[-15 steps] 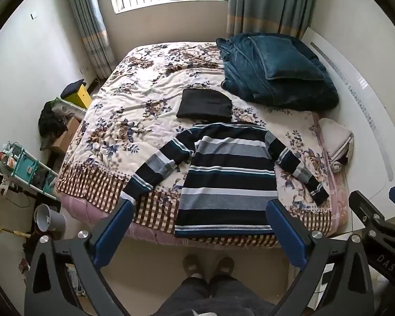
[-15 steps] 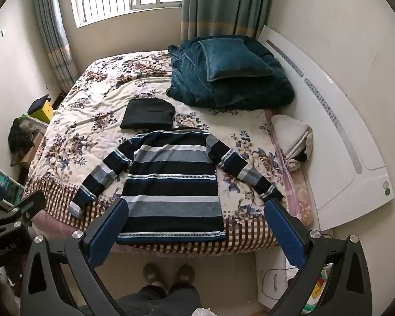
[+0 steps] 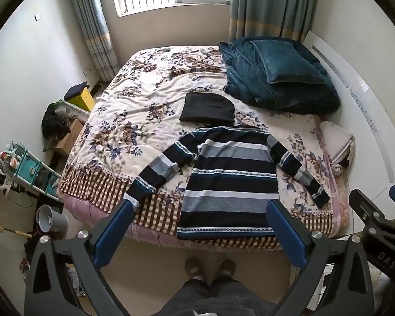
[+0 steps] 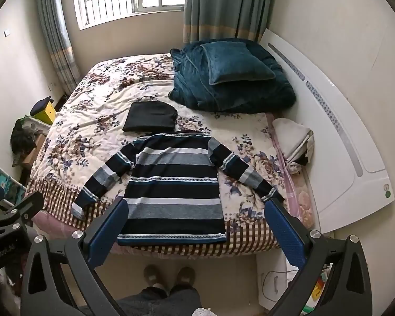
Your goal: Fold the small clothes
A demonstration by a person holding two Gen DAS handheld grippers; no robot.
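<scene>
Bed (image 3: 150, 100) first, one only, quilted in flowers with a checked border along the near edge. One teal blanket pile (image 3: 279, 84) at the headboard corner, one teal pillow (image 3: 284, 63) on top of it. One striped sweater (image 3: 231, 181), spread flat and face down near the foot of the bed, two sleeves angled out, hem lying right at the mattress edge. One black folded garment (image 3: 206, 108) just beyond the collar, nearly touching it. One pale folded cloth (image 4: 292, 137) wedged at the bed's right side.

Two grippers, both held high and well apart from the sweater: left gripper (image 3: 200, 231) spread wide, nothing between its pads; right gripper (image 4: 194, 229) likewise spread wide and empty.

Likely trouble: hem slipping off the edge if tugged toward the feet; pinching quilt along with knit; folding a sleeve unevenly because the two lie at different angles; dragging the collar onto the black garment.
</scene>
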